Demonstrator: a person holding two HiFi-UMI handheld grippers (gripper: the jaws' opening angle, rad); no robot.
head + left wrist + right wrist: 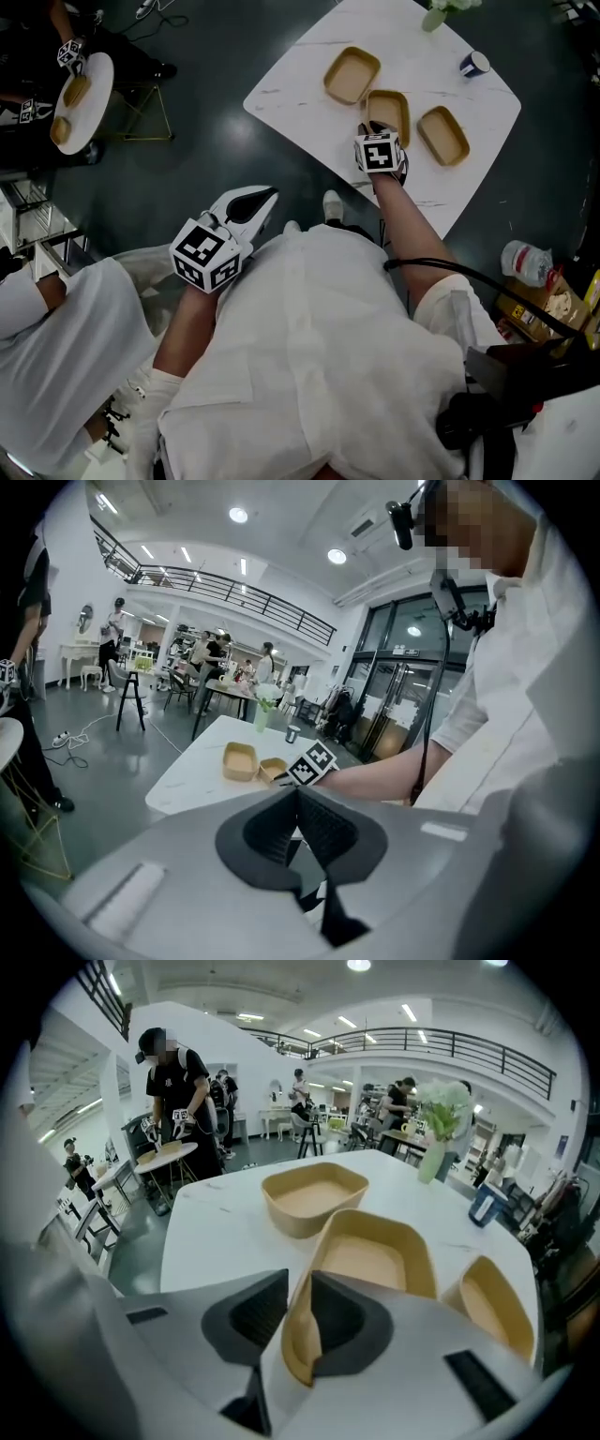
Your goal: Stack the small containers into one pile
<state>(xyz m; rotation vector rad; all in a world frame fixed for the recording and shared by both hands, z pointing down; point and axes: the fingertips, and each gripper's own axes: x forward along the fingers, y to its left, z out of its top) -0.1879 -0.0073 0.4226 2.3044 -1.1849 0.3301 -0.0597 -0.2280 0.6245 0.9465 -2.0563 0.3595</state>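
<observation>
The left gripper (297, 791) is held close to the person's body, above the dark floor (187, 159) and well short of the counter (291, 103). Its jaws are closed tip to tip with nothing between them.

Farther out, the right gripper (300, 1283) reaches over the near edge of the white marbled counter. Its jaws straddle the near wall of the middle container (375, 1255), one jaw outside and the other inside the tray. The thin tan wall fills the gap between them, so the jaws are gripping it.

The three small containers are all shallow tan trays with rounded corners. They lie in a loose row across the counter, each open side up and none stacked in another. The right container (497, 1302) sits just beside the middle one. The left container (314, 1199) sits a little farther off, apart from the middle one.

Beyond the trays, a blue cup (483, 1204) stands toward the far right of the counter. A pale green vase (431, 1162) holding a light plant stands at the far edge.

Far off to the left, a person in dark clothes (173, 1072) stands at a round table (164, 1157).
</observation>
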